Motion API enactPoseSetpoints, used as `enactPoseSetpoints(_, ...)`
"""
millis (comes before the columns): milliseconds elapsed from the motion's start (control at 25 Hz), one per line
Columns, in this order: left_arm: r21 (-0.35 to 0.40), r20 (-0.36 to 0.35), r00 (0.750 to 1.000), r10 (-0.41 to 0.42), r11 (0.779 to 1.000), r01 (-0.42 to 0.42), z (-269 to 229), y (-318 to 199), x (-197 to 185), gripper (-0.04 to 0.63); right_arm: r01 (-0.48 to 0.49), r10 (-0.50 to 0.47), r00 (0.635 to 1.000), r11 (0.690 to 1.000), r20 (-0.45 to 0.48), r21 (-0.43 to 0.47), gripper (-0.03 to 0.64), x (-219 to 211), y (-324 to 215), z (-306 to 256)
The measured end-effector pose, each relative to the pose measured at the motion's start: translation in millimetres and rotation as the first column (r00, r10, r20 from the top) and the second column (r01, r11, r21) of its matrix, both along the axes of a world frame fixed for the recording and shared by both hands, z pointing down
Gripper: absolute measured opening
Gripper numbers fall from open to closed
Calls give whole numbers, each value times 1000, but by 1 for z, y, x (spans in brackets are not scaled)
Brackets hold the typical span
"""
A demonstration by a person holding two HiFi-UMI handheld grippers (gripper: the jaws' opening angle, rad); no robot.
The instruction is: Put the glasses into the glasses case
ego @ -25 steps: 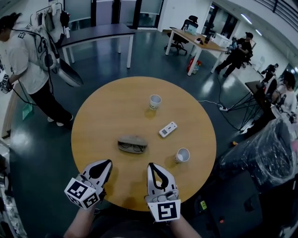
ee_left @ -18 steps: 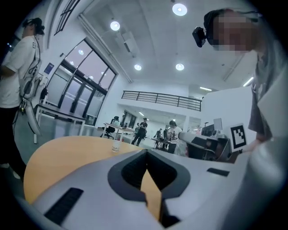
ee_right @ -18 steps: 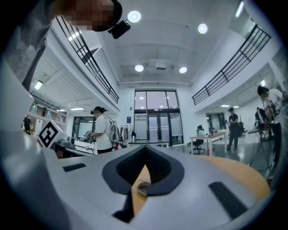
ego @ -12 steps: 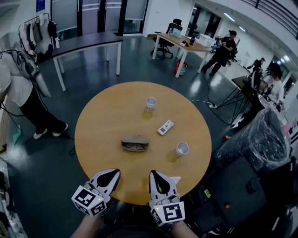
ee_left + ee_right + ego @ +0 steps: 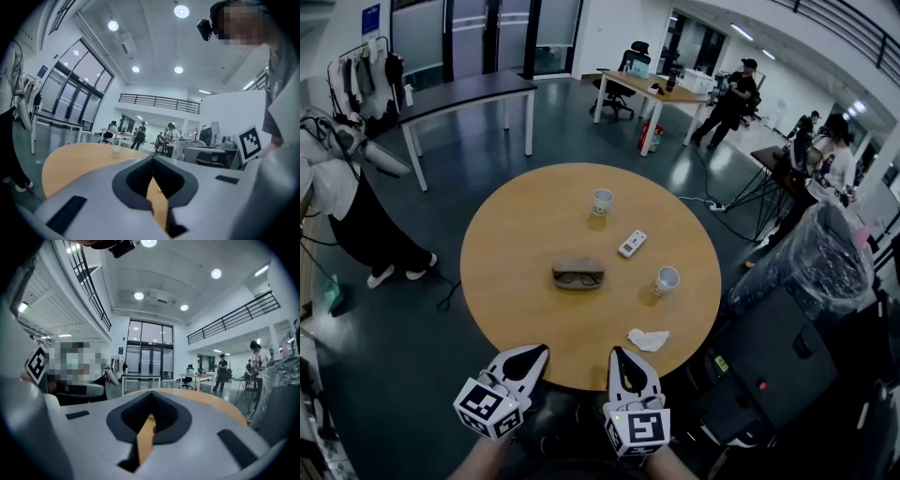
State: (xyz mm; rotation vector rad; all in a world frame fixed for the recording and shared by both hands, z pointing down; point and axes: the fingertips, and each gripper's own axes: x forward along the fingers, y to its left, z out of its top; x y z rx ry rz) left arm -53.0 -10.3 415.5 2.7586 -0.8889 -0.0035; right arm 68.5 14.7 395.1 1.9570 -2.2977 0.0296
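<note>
Glasses (image 5: pixel 578 279) lie right against the gray glasses case (image 5: pixel 578 269) in the middle of the round wooden table (image 5: pixel 516 244). Their long side runs left to right in the head view. The left gripper (image 5: pixel 536 351) and right gripper (image 5: pixel 621 353) sit at the table's near edge, well apart from the case. Both have jaws pressed together, holding nothing.

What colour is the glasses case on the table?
The glasses case is dull grey-brown; the head view shows it best.
</note>
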Motion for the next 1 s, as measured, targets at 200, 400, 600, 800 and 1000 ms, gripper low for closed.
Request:
enactPoseSetpoints(200,-10,0,1000,29,1000,-29,8,24,6,6,-2,1,1000,1000,-19,-18,-14,0,28,4)
enactPoseSetpoints(400,-8,5,1000,11,1000,-11,9,34,16,6,12,-13,1000,1000,-18,-22,-14,11,34,4)
enactPoseSetpoints(600,2,11,999,-34,999,34,0,42,24,6,54,-54,999,998,-6,-15,-14,19,37,-5)
enactPoseSetpoints(800,15,15,999,-39,999,39,-6,52,44,6,79,-79,997,997,14,-6,-14,35,43,-8)
enactPoseSetpoints(1000,14,26,999,-34,999,34,-9,63,60,6,94,-93,995,995,24,-27,-14,47,53,-6)
